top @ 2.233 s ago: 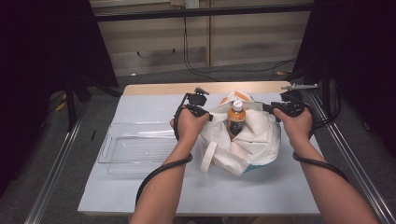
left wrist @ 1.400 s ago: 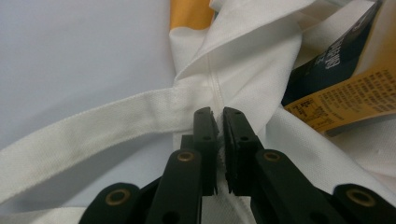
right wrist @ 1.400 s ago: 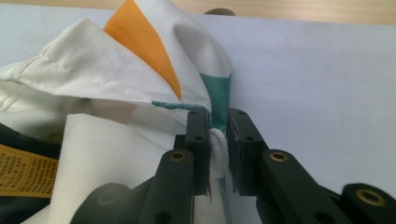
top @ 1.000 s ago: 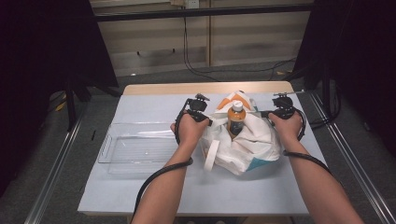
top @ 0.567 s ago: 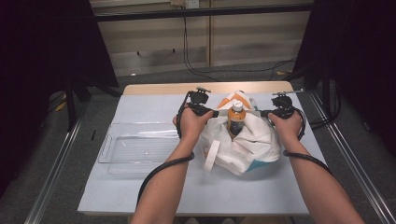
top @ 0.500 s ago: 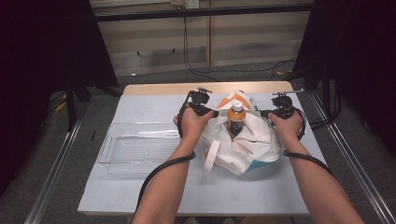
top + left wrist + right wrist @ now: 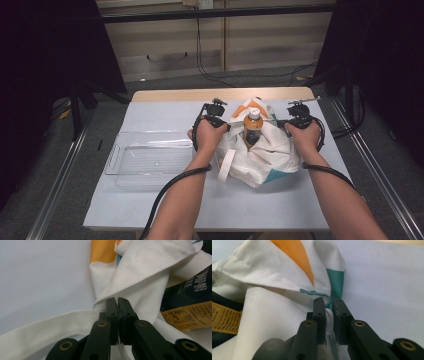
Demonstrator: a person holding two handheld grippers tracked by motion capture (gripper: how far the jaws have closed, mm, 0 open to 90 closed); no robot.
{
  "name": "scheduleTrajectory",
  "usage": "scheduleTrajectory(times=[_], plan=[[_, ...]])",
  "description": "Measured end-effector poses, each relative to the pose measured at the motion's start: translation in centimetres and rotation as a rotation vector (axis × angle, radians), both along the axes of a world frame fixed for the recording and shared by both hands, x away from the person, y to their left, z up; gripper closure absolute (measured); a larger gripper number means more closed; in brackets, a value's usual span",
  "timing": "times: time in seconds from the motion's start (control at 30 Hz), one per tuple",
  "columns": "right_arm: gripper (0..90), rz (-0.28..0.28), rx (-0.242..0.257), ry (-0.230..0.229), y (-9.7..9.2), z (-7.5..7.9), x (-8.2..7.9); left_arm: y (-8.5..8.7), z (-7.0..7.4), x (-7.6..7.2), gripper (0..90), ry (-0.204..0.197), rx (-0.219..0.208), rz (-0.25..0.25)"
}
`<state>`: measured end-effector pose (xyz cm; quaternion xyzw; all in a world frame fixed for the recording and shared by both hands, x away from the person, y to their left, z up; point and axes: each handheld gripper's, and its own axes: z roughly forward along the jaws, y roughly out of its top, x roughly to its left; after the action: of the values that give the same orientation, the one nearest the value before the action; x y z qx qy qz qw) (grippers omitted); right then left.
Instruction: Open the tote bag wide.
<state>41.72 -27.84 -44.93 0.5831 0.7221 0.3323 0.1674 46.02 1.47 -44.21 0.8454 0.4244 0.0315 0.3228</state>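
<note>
Both grippers pinch the bag (image 7: 270, 150) rim on the counter (image 7: 165, 200): left gripper (image 7: 117, 305) has just closed on cloth, right gripper (image 7: 329, 307) clamps the seam. The bottle (image 7: 252, 127) stands inside. Next, likely, spreading the mouth.

Bottle (image 7: 252, 131) in bag (image 7: 270, 155), tray (image 7: 150, 160) left of it, on table (image 7: 200, 200)

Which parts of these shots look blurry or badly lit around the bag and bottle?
High view: dark surroundings, table evenly lit, bag and bottle fairly sharp. Left gripper view: jaw bases blur, fabric weave crisp. Right gripper view: near jaw parts soft, bottle label edge dim.
</note>
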Motion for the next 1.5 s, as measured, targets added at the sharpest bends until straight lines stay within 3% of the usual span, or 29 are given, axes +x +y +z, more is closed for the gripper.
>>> scheduleTrajectory(times=[0.1,0.23,0.3,0.47,0.73,0.9,1.0,1.07,1.17,1.3,1.5], plan=[[81.9,-0.005,0.015,0.004,-0.2,-0.3,0.0,-0.2,-0.2,-0.2,89.4,0.001,-0.022,0.030],[78.6,-0.011,0.021,-0.022,-0.6,-0.3,-0.3,0.0,-0.2,-0.1,90.0,0.013,-0.026,0.021],[72.0,0.000,-0.003,-0.041,-0.4,0.1,-0.5,-0.2,-0.2,-0.2,90.0,0.007,-0.025,0.035],[55.7,-0.023,-0.003,-0.054,-0.9,1.4,-1.2,-0.1,0.0,-0.3,90.0,0.008,-0.023,0.042],[45.3,-0.031,-0.012,-0.082,-1.4,3.5,-2.6,-0.4,0.6,-0.7,90.0,-0.008,-0.025,0.048],[47.8,-0.003,0.005,-0.109,-1.1,4.3,-3.5,-0.5,0.8,-0.9,90.0,-0.011,-0.036,0.066],[64.2,0.029,0.013,-0.122,-0.7,4.5,-3.9,-0.3,1.0,-0.9,90.0,-0.014,-0.022,0.046],[75.9,0.068,0.025,-0.111,-0.1,4.3,-4.0,-0.4,1.0,-0.9,90.0,-0.018,-0.034,0.053],[84.4,0.100,0.054,-0.100,0.6,4.0,-4.1,-0.5,1.2,-0.9,90.0,-0.013,-0.041,0.051],[87.3,0.148,0.070,-0.067,1.6,3.0,-3.9,-0.5,1.2,-0.9,90.0,-0.013,-0.037,0.054],[88.3,0.163,0.056,-0.058,2.0,1.6,-3.6,-0.3,0.7,-0.8,90.0,-0.012,-0.023,0.056]])
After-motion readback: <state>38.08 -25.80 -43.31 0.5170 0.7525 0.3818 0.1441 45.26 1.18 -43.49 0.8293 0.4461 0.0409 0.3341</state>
